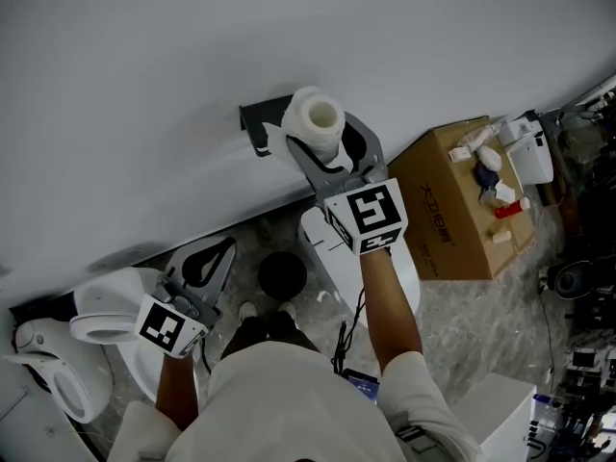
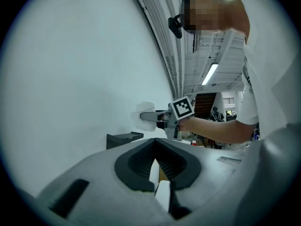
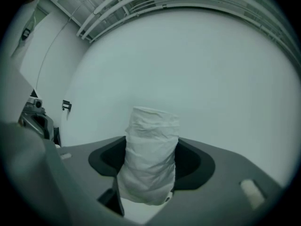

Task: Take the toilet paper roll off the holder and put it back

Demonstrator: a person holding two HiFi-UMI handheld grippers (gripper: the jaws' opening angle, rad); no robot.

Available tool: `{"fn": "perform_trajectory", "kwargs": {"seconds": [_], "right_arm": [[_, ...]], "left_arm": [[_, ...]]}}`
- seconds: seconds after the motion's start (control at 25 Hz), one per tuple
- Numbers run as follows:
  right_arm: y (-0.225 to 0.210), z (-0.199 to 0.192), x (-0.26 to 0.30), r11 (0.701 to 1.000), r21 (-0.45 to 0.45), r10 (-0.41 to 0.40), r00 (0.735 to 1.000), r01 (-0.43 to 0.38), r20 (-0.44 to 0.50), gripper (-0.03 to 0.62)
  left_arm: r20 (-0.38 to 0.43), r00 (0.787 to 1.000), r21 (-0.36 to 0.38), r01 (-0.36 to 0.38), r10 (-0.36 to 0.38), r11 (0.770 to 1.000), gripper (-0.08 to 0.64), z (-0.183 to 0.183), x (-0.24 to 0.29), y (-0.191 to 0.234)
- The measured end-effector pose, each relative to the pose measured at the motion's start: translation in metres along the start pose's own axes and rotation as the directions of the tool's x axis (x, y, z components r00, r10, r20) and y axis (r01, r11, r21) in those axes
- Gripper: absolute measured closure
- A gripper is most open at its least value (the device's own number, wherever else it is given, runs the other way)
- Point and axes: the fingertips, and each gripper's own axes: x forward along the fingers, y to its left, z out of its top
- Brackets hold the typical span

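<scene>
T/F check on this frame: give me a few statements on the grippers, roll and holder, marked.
1. The right gripper is shut on the roll. True.
2. The roll sits on the holder. False: it is off the holder, held up beside it.
3. The left gripper holds a second roll. False: nothing is between its jaws.
4. A cardboard box stands on the floor at the right of the head view. True.
5. The left gripper touches the holder. False: it hangs low, well apart from it, near the toilet.
</scene>
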Motion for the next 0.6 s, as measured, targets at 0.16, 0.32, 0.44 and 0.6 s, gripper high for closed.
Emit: {"fn": "perform_trajectory", "kwargs": {"seconds": [0.16, 0.32, 0.44, 0.6], "right_arm": [[0.007, 0.020, -0.047, 1.000, -0.020, -0.006, 0.999, 0.007, 0.034, 0.287], [0.011, 0.031, -0.097, 0.999, -0.027, -0.026, 0.999, 0.027, 0.048, 0.287], [0.015, 0.036, -0.128, 0.999, -0.015, -0.049, 0.998, 0.049, 0.051, 0.285], [0.026, 0.021, -0.168, 0.998, 0.011, -0.066, 0.998, 0.066, 0.003, 0.285]], "left_arm": [[0.005, 1.000, 0.004, 0.015, -0.015, 1.000, 0.558, 0.004, 0.003, -0.003], [0.008, 1.000, 0.006, 0.029, -0.029, 1.000, 0.558, 0.005, 0.008, -0.008], [0.009, 0.999, 0.011, 0.037, -0.037, 0.999, 0.558, 0.006, 0.010, -0.010], [0.017, 0.999, 0.017, 0.034, -0.034, 0.999, 0.558, 0.009, 0.010, -0.010]]}}
